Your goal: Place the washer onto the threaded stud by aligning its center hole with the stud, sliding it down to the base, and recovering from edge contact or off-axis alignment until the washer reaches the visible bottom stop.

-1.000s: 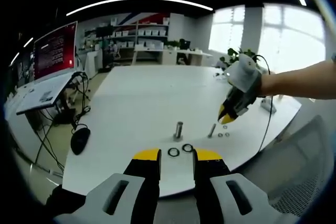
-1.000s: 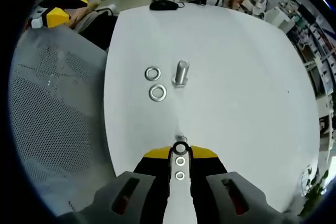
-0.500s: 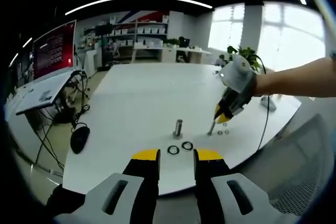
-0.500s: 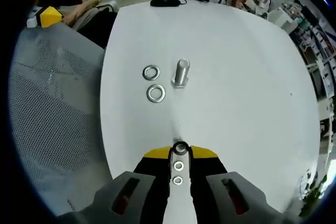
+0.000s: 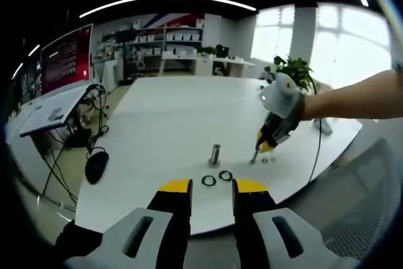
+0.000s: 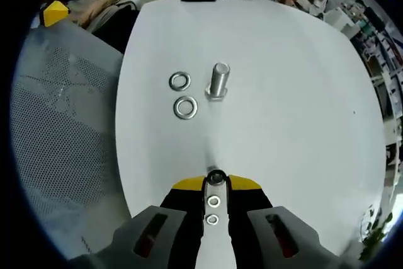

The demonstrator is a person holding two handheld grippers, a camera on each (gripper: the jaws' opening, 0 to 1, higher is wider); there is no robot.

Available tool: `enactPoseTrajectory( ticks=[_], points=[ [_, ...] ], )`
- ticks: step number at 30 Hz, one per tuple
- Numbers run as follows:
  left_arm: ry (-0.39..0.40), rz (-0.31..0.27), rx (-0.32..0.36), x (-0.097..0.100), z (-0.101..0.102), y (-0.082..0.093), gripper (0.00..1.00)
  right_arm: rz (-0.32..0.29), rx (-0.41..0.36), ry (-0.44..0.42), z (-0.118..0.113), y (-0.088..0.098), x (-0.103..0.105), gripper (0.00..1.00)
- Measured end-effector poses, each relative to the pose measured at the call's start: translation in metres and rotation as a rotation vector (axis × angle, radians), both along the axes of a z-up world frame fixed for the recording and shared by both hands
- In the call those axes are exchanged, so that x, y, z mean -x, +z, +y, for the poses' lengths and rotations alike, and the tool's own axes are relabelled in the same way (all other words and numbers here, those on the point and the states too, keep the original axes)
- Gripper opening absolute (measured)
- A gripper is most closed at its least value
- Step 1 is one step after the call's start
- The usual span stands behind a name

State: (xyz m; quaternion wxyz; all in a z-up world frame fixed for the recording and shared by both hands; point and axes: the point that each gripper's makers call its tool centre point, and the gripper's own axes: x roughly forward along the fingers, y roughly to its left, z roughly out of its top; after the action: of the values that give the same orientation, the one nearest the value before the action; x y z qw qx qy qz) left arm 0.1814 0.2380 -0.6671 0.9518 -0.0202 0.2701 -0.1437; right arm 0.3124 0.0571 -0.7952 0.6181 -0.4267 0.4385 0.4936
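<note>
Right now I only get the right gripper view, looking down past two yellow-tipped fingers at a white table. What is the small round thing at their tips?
Observer: Seen side on in the left gripper view, it is a thin small bolt standing on the table. The right gripper has its tips at the bolt's top.
Visitor: And the other tool?
Observer: The left gripper hovers at the near edge of the table, with its fingers apart and nothing between them.
Visitor: What else is in the room?
Observer: A red screen stands on a side desk.
</note>
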Motion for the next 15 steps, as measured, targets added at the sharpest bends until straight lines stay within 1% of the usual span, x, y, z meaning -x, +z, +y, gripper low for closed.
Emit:
enactPoseTrajectory(
  ticks=[7,15],
  points=[
    [0.0,0.002,-0.001,0.0,0.0,0.0,0.23,0.027,0.025,0.001,-0.002,-0.017,0.002,0.14],
    [0.003,0.005,-0.003,0.0,0.001,-0.001,0.23,0.043,0.04,0.002,-0.003,-0.026,0.002,0.14]
  ],
)
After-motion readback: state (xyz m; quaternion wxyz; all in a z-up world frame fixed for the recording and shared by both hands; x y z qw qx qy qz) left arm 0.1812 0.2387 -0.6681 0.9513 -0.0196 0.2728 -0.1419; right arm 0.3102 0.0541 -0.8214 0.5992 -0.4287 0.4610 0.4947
